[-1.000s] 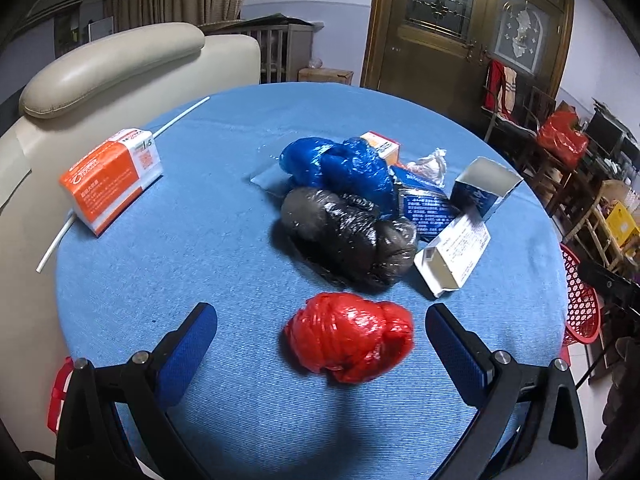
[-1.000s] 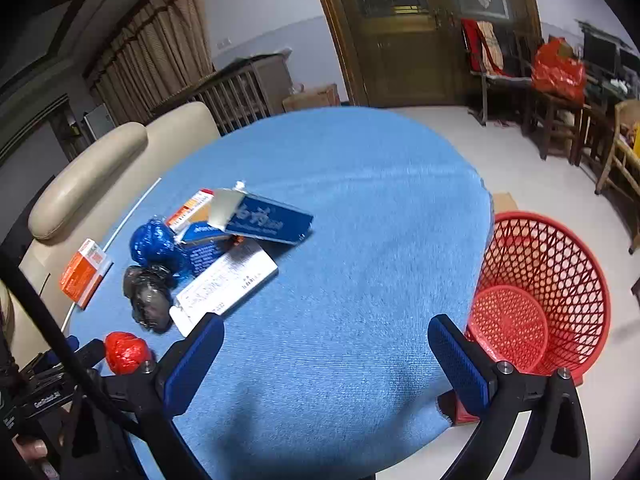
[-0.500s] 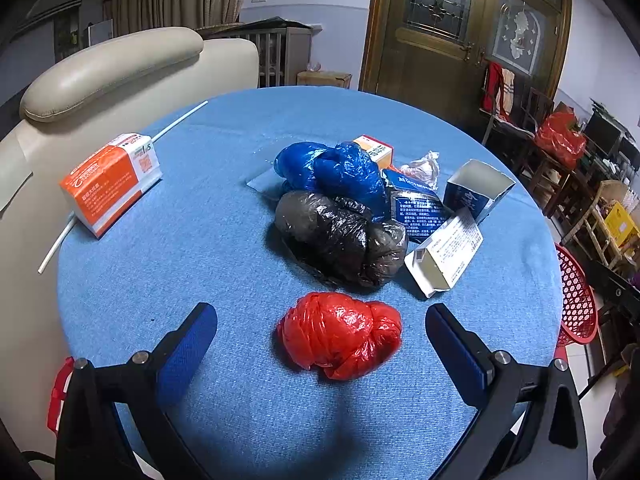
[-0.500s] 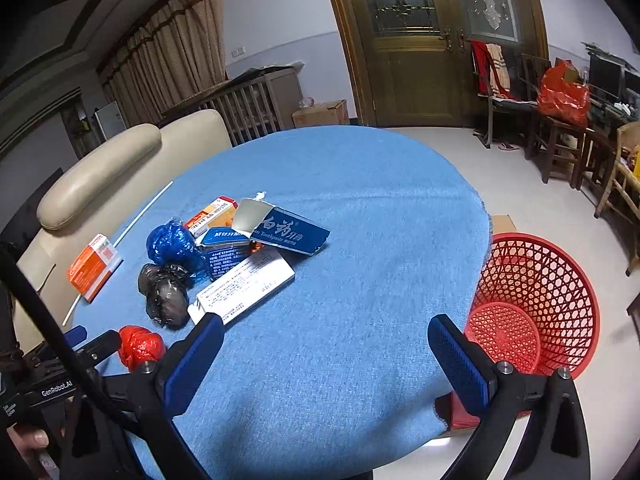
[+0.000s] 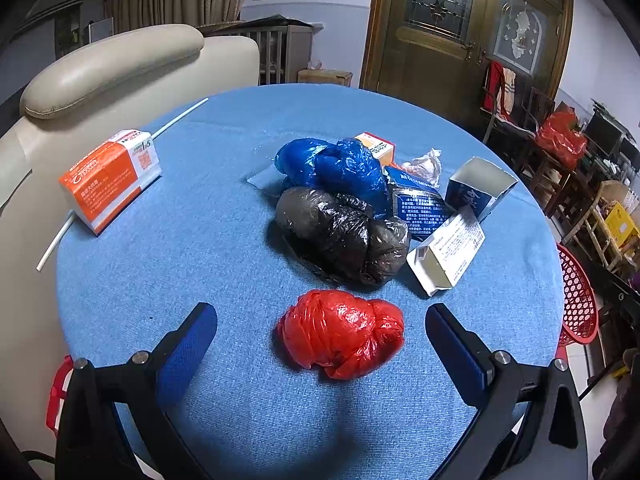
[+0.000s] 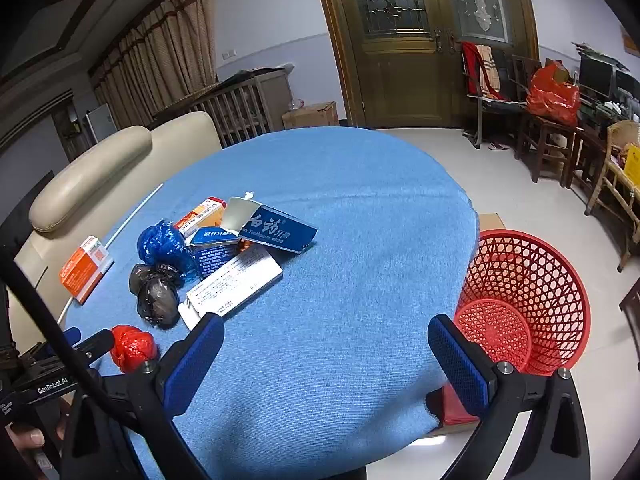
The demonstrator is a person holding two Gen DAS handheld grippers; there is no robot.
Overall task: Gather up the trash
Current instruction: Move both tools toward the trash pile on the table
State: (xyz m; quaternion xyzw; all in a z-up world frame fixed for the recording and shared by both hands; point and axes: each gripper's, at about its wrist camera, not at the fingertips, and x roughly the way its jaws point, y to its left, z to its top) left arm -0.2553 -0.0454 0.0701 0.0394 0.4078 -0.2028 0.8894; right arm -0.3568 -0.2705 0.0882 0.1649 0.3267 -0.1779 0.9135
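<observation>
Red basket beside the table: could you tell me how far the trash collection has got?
Nothing looks done: the red basket appears empty. In hand: the open left tool brackets the red bag, not gripping it. Left: the black bag, blue bag and boxes.

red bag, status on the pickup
Left gripper open, straddling the red bag, not touching. Right gripper open, empty. Red basket on the floor beside the table. Nothing in the way.

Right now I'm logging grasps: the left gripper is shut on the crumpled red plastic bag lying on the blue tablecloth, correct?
Not quite. The left gripper is open; its blue pads stand apart on either side of the crumpled red plastic bag, not touching it. The bag does lie on the blue tablecloth. The left wrist view shows this.
</observation>
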